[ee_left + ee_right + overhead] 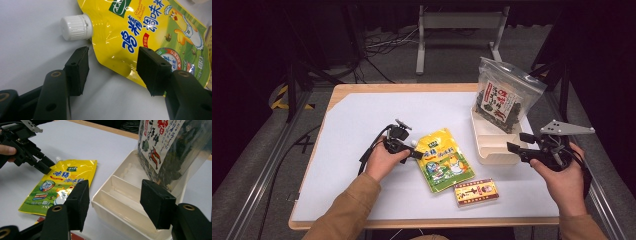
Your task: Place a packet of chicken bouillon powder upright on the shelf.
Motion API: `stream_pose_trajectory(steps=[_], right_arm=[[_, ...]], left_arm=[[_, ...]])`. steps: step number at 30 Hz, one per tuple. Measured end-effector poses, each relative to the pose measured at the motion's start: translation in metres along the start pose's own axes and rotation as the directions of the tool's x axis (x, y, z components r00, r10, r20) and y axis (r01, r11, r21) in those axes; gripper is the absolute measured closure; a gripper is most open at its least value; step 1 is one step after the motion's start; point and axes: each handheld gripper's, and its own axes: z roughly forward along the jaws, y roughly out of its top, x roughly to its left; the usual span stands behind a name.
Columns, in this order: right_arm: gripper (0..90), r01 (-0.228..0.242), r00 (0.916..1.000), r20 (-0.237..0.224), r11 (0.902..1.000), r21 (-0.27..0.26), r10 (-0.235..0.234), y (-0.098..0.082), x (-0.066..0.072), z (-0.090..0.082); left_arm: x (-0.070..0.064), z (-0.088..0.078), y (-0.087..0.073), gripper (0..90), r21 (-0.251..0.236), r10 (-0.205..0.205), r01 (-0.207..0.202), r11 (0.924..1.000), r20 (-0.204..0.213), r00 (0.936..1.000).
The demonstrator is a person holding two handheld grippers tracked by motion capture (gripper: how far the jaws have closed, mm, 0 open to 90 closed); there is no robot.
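High view: a white-topped table (362, 115) carries a yellow spouted pouch (444, 160) lying flat near its centre, a small red-and-gold box (476, 192) just beside the pouch's lower right corner, and a cream divided tray (492, 150) to the right, whose far compartment holds a clear bag of dark dried food (504, 95) standing upright. The left gripper (416, 154), held in the left hand (384, 162), lies low at the pouch's upper left corner; the right gripper (514, 142), held in the right hand (562, 180), points at the tray's right side. Left gripper view: the 2 jaws of the left gripper (112, 66) stand about half open, straddling the pouch's corner just below its white ribbed screw cap (75, 27); the right jaw overlaps the yellow film, the left one sits over bare table beside it, and neither pad presses on the pouch. Right gripper view: the right gripper (115, 197) is wide open and holds nothing, its jaws framing the tray's empty near compartments (117, 195); the bag rises behind the right jaw, and the pouch (62, 185) lies to the left with the left gripper (46, 167) at its capped corner.
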Motion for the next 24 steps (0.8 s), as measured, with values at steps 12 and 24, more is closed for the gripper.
stream_pose_trajectory(steps=[12,24], right_arm=[[40.5,-0.009,0.9999,-0.011,1.0000,0.001,0.009,-0.0049,-0.0015,0.0039],[40.5,-0.025,0.9996,-0.013,0.9997,-0.006,0.025,-0.0097,-0.0059,0.0019]], left_arm=[[-0.0088,0.0038,0.0024,47.2,0.009,0.001,0.000,1.0000,-0.049,0.9988],[-0.0058,0.0035,0.0015,53.3,-0.016,-0.035,0.035,0.9993,-0.042,0.9985]])
